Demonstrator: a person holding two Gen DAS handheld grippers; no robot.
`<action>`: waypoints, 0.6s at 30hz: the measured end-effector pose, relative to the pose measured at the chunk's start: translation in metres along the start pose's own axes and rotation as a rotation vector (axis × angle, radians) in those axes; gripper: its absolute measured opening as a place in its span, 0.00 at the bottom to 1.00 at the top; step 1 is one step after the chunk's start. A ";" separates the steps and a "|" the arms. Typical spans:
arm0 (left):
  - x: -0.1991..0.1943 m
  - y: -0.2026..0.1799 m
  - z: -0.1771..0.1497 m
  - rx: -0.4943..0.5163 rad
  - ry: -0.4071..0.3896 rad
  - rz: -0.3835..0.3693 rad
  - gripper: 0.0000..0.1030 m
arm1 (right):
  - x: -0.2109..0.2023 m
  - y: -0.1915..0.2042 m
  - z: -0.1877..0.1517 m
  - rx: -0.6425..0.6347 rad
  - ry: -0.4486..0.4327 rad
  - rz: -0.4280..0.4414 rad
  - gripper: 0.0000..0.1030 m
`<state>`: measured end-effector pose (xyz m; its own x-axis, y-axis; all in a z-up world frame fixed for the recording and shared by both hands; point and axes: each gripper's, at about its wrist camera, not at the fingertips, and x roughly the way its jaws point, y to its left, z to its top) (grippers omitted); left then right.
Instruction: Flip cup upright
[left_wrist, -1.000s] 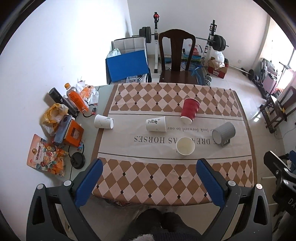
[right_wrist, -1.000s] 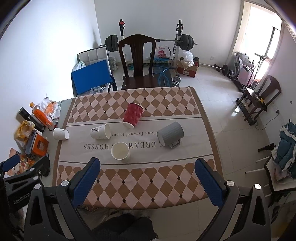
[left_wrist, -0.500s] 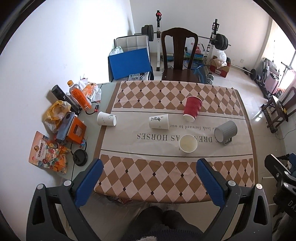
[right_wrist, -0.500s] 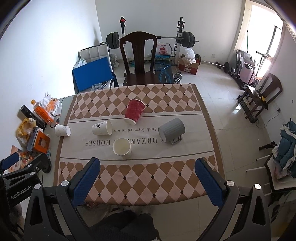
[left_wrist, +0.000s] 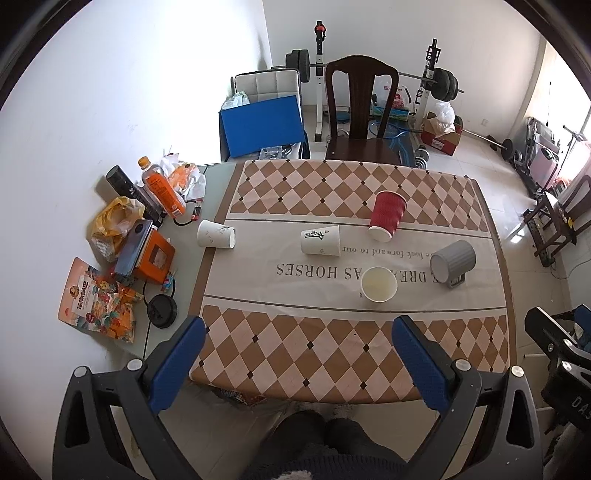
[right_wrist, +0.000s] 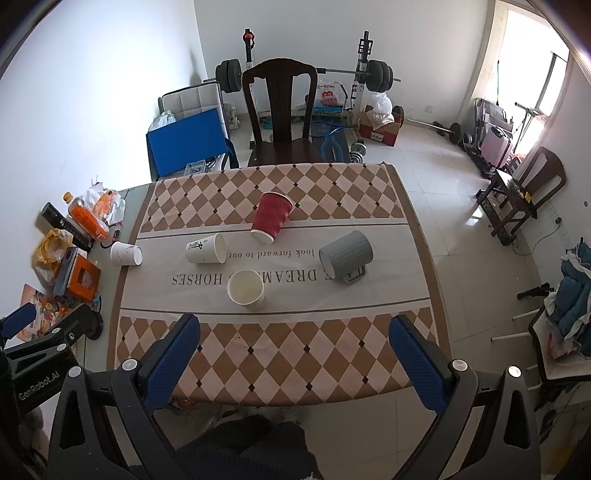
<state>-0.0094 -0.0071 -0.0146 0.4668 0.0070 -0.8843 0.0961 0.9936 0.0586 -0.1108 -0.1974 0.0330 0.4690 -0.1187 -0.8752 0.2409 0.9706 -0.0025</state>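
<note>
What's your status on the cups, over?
Left gripper and right gripper open, empty, short of the table. Red cup, grey mug and two white cups on their sides; one white cup upright. Path unobstructed.

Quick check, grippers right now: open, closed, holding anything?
Left gripper: open, holding nothing, above the near table edge.
Right gripper: open, holding nothing, above the near table edge.

Daylight floods in from the window (right_wrist: 546, 74) at the right, washing out that side and glaring off the floor tiles (right_wrist: 454, 206). Both fisheye views stay sharp centrally, bowing straight lines and darkening to black at the corners
</note>
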 end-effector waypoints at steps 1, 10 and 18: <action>0.000 0.001 0.000 0.002 0.001 -0.001 1.00 | 0.000 0.000 0.000 -0.001 -0.001 -0.003 1.00; 0.000 0.002 -0.002 -0.002 0.002 -0.001 1.00 | 0.000 0.002 -0.001 -0.004 -0.002 -0.006 1.00; 0.000 0.003 -0.002 0.000 -0.002 -0.004 1.00 | -0.002 0.000 -0.003 -0.015 -0.008 0.003 1.00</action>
<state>-0.0107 -0.0039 -0.0154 0.4683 0.0032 -0.8836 0.0976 0.9937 0.0553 -0.1140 -0.1967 0.0338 0.4763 -0.1176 -0.8714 0.2268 0.9739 -0.0075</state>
